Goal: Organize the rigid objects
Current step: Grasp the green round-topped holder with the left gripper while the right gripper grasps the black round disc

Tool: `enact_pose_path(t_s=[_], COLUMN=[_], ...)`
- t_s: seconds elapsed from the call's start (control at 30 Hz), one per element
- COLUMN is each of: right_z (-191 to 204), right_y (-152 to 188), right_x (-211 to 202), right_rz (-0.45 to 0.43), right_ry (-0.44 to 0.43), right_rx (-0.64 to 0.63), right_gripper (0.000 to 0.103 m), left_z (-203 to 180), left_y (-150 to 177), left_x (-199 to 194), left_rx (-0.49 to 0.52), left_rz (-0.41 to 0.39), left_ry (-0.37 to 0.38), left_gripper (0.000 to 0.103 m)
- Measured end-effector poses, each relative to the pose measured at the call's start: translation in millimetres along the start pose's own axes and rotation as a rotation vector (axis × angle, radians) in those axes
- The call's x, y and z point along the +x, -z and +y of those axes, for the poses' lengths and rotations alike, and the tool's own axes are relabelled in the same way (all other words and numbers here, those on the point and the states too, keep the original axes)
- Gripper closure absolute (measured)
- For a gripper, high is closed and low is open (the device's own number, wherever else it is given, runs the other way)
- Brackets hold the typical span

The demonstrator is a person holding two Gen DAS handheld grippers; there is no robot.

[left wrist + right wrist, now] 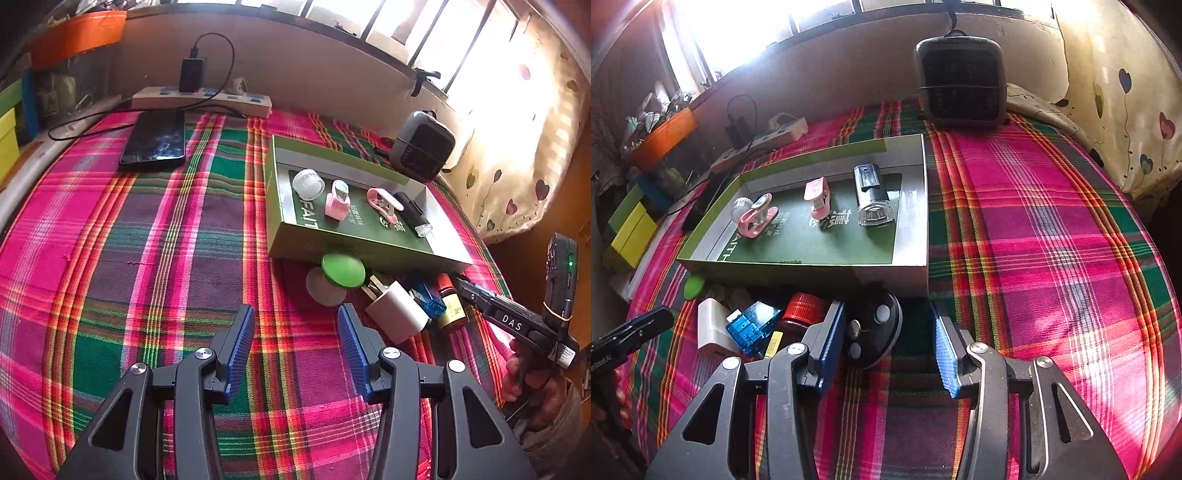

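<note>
Four small things already lie in the green box (798, 275) at the centre left of the right wrist view: a clear cap, two pink pieces and a black torch (871, 195). Below the box, a green disc, white charger (713, 328), blue block, red-capped bottle (801, 314) and black round gadget (875, 332) wait on the plaid surface. The right gripper (890, 347) straddles the gadget, fingers apart, apparently not yet clamped. The left gripper (295, 350) hovers, fingers apart, empty.

A plaid cloth (147, 258) covers the surface. On it lie a green box (354, 251), a phone (155, 140), a power strip (203, 101) and a small heater (962, 81). Beside the box's near wall cluster a green disc (342, 271), white charger (397, 310), blue piece (753, 325), red-capped bottle (801, 314) and black puck (875, 328).
</note>
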State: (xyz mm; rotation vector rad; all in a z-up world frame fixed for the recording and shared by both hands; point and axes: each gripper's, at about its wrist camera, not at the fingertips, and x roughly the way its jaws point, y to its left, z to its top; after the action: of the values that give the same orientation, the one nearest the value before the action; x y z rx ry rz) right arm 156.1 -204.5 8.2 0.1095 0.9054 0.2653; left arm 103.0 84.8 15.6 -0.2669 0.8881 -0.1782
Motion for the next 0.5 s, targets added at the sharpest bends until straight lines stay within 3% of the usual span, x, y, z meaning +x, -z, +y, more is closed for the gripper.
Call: enact_pose_path(t_s=[0.13,0.5], right_z=[-4,-16], right_y=[1,3], right_x=[-1,-8], right_rz=[-0.004,-0.013], right_ry=[-0.004,0.018], right_rx=[0.007,0.029], right_gripper=[0.074,0.076], left_z=[-7,-26], left_y=[-2,-11], left_x=[3,13], left_rx=[0.011,0.027], left_rz=[0.002,0.005], left_ry=[0.003,-0.011], left_gripper=[0.057,0.057])
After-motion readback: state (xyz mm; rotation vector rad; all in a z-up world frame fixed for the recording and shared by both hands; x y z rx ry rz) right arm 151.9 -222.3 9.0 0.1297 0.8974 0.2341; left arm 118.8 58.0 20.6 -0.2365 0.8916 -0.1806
